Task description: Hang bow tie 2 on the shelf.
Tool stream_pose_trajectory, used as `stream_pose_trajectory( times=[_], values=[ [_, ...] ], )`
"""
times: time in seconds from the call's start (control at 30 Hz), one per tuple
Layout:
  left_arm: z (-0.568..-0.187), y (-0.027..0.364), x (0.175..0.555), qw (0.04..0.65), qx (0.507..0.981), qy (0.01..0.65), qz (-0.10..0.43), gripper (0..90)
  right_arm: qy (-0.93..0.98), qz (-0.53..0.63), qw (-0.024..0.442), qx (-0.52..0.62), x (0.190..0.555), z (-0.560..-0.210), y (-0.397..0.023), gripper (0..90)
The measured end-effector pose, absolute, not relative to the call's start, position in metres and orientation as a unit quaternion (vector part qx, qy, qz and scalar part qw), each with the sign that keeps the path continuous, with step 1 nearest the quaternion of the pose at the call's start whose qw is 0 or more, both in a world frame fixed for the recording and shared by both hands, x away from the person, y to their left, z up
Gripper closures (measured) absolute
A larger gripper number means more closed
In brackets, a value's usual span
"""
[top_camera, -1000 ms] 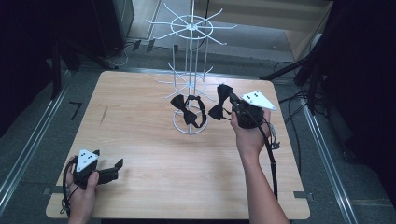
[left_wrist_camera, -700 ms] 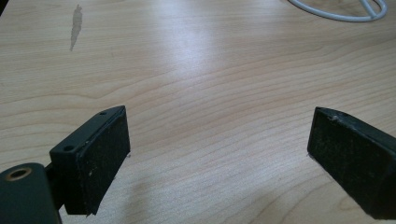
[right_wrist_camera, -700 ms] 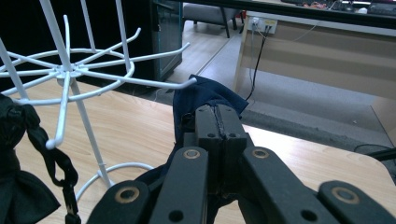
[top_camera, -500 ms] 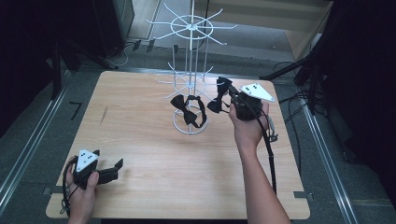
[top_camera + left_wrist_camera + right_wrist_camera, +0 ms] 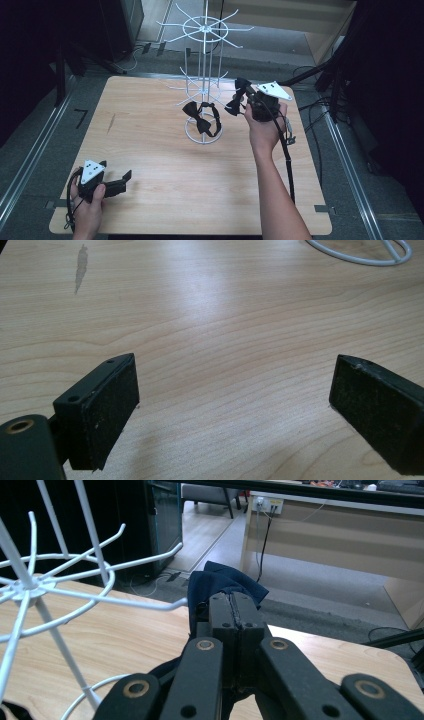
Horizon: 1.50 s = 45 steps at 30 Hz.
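A white wire display rack (image 5: 204,75) stands at the middle back of the wooden table (image 5: 150,150). One black bow tie (image 5: 200,116) hangs low on it, just above its base ring. My right gripper (image 5: 248,100) is raised right of the rack, shut on a second dark bow tie (image 5: 236,97) that hangs close to the rack's lower arms. In the right gripper view the jaws (image 5: 234,602) pinch the dark cloth (image 5: 220,580), and a rack arm tip (image 5: 165,604) ends just left of it. My left gripper (image 5: 124,180) rests near the front left corner, open (image 5: 235,405) over bare wood.
The rack's base ring (image 5: 360,252) lies far beyond the left jaws. A grey stain (image 5: 81,265) marks the wood. Cables (image 5: 310,107) and dark stands crowd the floor right of the table. A desk (image 5: 340,530) stands behind.
The right gripper, still holding the bow tie, has moved a little up and left toward the rack's arms. The left gripper has stayed put.
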<state>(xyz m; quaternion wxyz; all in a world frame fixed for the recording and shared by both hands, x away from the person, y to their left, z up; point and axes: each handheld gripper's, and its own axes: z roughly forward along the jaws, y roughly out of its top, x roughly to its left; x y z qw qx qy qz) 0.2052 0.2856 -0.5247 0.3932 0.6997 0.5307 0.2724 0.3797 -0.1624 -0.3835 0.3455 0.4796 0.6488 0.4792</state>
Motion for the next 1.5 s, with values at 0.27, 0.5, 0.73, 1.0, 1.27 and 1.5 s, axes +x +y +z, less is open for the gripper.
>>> stream_pose_trajectory(
  times=[0.27,0.5,0.73,1.0,1.27,1.5],
  values=[
    [-0.525,0.285,0.205,0.392,0.7,0.531,0.272,6.5,0.65,0.485,0.35,0.468,0.38,-0.373,-0.156,90.0],
    [-0.525,0.286,0.206,0.392,0.7,0.532,0.272,6.5,0.653,0.496,0.347,0.455,0.375,-0.37,-0.145,90.0],
    [-0.525,0.286,0.206,0.394,0.699,0.532,0.27,6.5,0.659,0.503,0.339,0.445,0.371,-0.37,-0.129,90.0],
    [-0.525,0.286,0.206,0.395,0.699,0.532,0.27,6.5,0.669,0.508,0.323,0.437,0.373,-0.374,-0.119,90.0],
    [-0.525,0.286,0.206,0.394,0.699,0.533,0.269,6.5,0.676,0.519,0.291,0.434,0.378,-0.384,-0.122,90.0],
    [-0.525,0.286,0.206,0.391,0.7,0.533,0.271,6.5,0.676,0.533,0.264,0.434,0.377,-0.394,-0.129,87.4]
  ],
)
